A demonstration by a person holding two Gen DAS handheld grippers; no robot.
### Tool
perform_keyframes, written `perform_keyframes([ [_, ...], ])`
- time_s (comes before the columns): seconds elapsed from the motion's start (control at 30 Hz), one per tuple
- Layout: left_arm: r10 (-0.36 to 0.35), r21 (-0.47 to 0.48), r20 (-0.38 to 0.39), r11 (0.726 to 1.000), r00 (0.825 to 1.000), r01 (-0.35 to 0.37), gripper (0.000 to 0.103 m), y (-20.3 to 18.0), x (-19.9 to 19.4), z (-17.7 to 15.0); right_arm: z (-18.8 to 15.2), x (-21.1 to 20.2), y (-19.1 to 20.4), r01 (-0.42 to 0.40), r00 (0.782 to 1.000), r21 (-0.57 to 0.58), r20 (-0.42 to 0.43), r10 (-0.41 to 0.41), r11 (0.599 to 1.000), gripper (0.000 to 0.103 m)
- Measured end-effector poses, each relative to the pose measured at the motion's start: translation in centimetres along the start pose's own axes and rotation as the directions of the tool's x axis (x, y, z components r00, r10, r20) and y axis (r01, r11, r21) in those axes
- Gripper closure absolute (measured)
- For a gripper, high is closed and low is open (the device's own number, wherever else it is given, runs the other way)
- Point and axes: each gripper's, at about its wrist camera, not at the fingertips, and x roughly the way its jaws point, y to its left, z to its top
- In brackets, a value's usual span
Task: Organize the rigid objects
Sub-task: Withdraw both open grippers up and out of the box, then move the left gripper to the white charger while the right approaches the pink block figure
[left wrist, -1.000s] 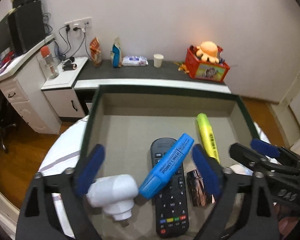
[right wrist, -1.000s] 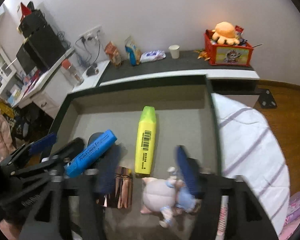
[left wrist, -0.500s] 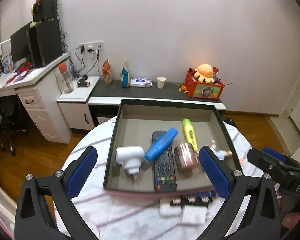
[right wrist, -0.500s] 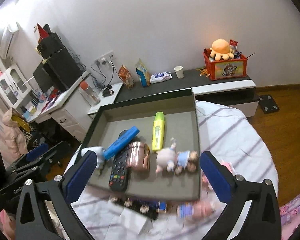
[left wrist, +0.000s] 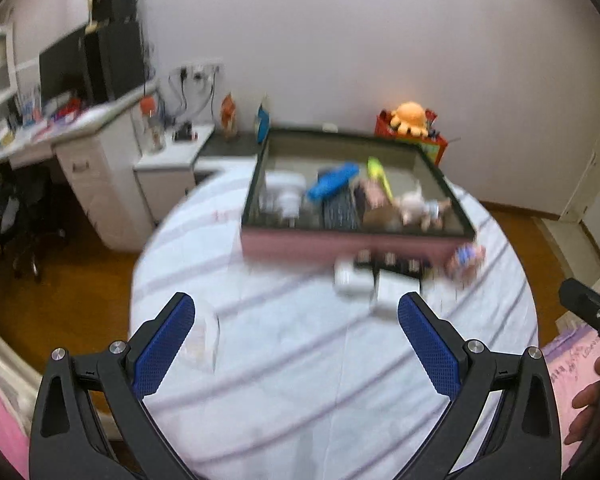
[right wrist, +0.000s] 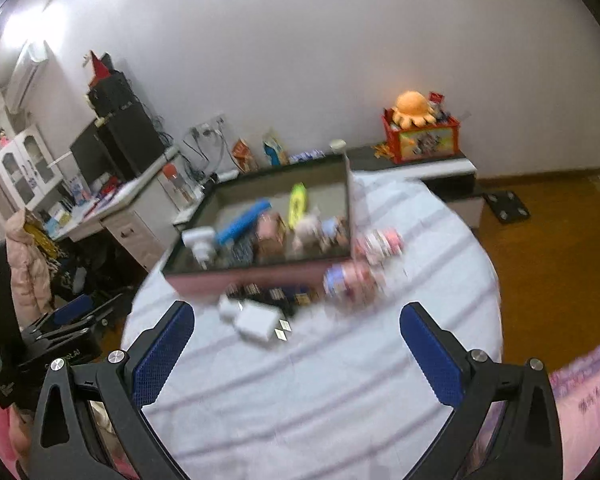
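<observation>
A dark-rimmed tray [left wrist: 356,236] with a pink front stands on the far side of the round table [left wrist: 300,380]; it also shows in the right wrist view [right wrist: 260,276]. In it lie a white plug [left wrist: 286,196], a blue marker [left wrist: 332,185], a yellow highlighter [left wrist: 380,174], a remote [left wrist: 340,212] and a small doll [left wrist: 416,206]. White adapters [right wrist: 260,320] and a pink toy [right wrist: 352,280] lie in front of the tray. My left gripper [left wrist: 296,344] and right gripper [right wrist: 298,348] are open, empty, well back from the tray. Both views are blurred.
A white desk with monitor [left wrist: 80,68] stands left. A low dark shelf along the wall holds a red box with an orange plush [right wrist: 418,132]. A clear cup [left wrist: 202,340] sits near the table's left edge. Wood floor [right wrist: 560,260] lies right.
Both grippers have pulled back and up from inside the tray to the near side of the table. The doll the right gripper hovered over lies in the tray.
</observation>
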Motion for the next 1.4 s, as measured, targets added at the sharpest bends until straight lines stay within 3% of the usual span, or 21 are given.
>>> perform_keyframes([
  [0.17, -0.023, -0.034, -0.072, 0.999, 0.997, 0.02, 0.0, 0.0, 0.6, -4.0, -3.8, 1.7, -1.2, 0.013, 0.995, 0.043, -0.102, -0.009, 0.999, 0.0],
  [0.33, -0.029, -0.013, -0.097, 1.0, 0.995, 0.028, 0.0, -0.9, 0.6, -5.3, -5.0, 2.3, -1.4, 0.014, 0.991, 0.039, -0.135, -0.009, 0.999, 0.0],
  [0.67, -0.028, -0.016, -0.097, 1.0, 0.995, 0.027, 0.0, -0.9, 0.8, -4.8, -4.7, 2.3, -1.5, 0.018, 0.991, 0.037, -0.131, -0.013, 0.999, 0.0],
  [0.9, -0.063, 0.002, -0.103, 0.998, 0.993, 0.064, 0.0, -2.2, 1.8, -4.4, -4.4, 2.8, -2.1, 0.038, 0.99, 0.04, -0.136, -0.033, 0.998, 0.0],
  [1.13, -0.131, 0.027, -0.115, 0.991, 0.985, 0.134, 0.0, -4.8, 5.0, -3.0, -2.7, 3.3, -4.0, 0.083, 0.989, 0.058, -0.124, -0.075, 0.995, 0.0],
  [1.4, -0.125, 0.082, -0.153, 0.987, 0.98, 0.139, 0.0, -7.8, 9.4, -1.6, -0.8, 5.3, -5.9, 0.127, 0.984, 0.063, -0.131, -0.118, 0.99, 0.0],
])
